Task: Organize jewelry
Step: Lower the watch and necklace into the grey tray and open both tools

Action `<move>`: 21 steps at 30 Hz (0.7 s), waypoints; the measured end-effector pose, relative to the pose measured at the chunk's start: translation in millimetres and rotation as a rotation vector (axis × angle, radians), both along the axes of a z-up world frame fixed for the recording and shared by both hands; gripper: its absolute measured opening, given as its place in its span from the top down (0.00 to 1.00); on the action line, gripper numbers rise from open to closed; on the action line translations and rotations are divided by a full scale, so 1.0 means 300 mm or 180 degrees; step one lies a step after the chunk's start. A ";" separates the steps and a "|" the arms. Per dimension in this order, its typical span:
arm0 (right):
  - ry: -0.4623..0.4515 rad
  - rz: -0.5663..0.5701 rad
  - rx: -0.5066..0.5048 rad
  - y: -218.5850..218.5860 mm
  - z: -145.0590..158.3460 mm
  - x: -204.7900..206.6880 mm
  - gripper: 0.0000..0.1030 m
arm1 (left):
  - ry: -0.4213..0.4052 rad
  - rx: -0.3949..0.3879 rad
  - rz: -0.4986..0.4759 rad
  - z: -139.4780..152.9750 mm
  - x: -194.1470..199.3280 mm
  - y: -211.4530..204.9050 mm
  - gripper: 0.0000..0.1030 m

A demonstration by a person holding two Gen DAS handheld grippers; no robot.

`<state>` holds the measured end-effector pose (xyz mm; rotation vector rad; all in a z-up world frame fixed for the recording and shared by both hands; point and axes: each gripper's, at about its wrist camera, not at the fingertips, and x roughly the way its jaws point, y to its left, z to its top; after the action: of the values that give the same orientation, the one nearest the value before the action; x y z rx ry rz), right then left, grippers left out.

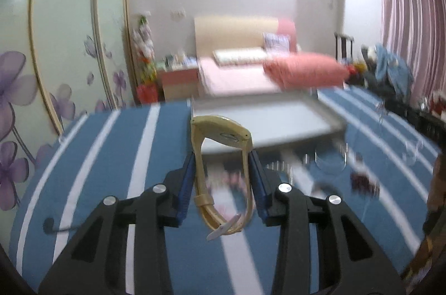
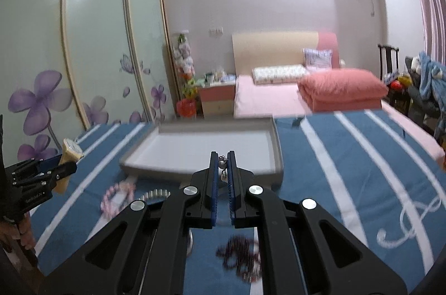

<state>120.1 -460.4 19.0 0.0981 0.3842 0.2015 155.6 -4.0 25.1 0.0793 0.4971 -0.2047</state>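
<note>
My left gripper (image 1: 221, 159) is shut on a cream-gold wristwatch (image 1: 223, 129). Its blue pads press the strap from both sides, the watch face stands up in front and the buckle end hangs below. The same watch (image 2: 71, 151) shows at the left edge of the right wrist view, lifted above the cloth. My right gripper (image 2: 223, 155) is shut on a thin chain with small pearl-like beads (image 2: 222, 165), which hangs between the pads. A shallow grey tray (image 2: 276, 144) lies just beyond both grippers and is also visible as the tray (image 1: 334, 125) in the left wrist view.
The table wears a blue cloth with white stripes (image 2: 334, 169). On it lie a pink bead bracelet (image 2: 118, 196), a silver link bracelet (image 2: 156, 194) and a dark red bead string (image 2: 242, 258). Clear bangles (image 1: 330, 159) lie right of the watch. A bed stands beyond.
</note>
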 end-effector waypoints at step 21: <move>-0.0008 -0.0026 -0.0054 0.030 -0.025 0.320 0.93 | -0.0111 -0.0290 0.0146 0.003 0.390 -0.161 0.63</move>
<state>216.2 -451.4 11.5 0.0826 0.3829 0.1904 272.6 -52.3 26.0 -0.0174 0.4538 -0.1805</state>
